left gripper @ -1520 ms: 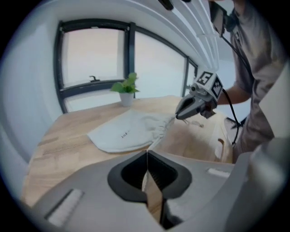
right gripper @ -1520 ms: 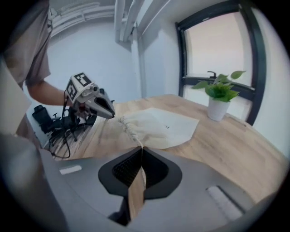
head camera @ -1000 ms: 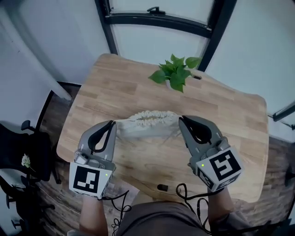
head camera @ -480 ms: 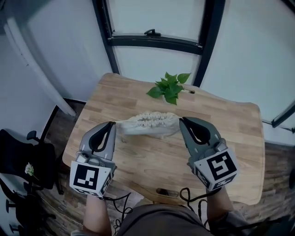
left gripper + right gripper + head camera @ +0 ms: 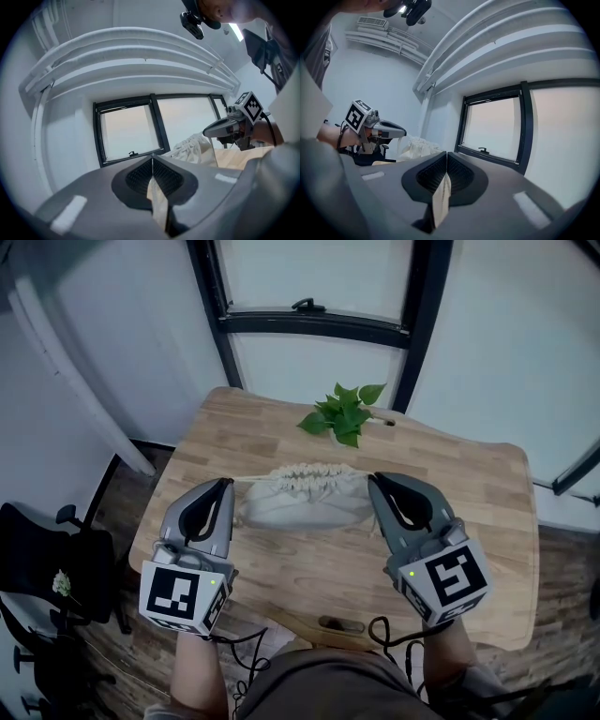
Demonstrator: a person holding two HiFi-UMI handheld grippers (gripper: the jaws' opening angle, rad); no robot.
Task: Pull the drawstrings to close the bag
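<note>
A cream cloth drawstring bag (image 5: 305,495) hangs between my two grippers above the wooden table (image 5: 478,493), its mouth bunched into tight gathers along the top. My left gripper (image 5: 226,482) is shut on the left drawstring (image 5: 157,201), a pale flat strip pinched between its jaws. My right gripper (image 5: 372,478) is shut on the right drawstring (image 5: 440,199) in the same way. In the left gripper view the bag (image 5: 192,149) shows beside the right gripper (image 5: 225,131). In the right gripper view the bag (image 5: 419,147) shows beside the left gripper (image 5: 389,129). Both strings run taut to the bag's top corners.
A small potted green plant (image 5: 342,413) stands at the table's far edge, just behind the bag. A black-framed window (image 5: 309,320) lies beyond it. A dark chair (image 5: 47,563) stands on the floor at the left. Cables trail from both grippers near the person's lap.
Both grippers have risen, with the bag between them. The bag has come up off the table and now hangs fuller between the two strings.
</note>
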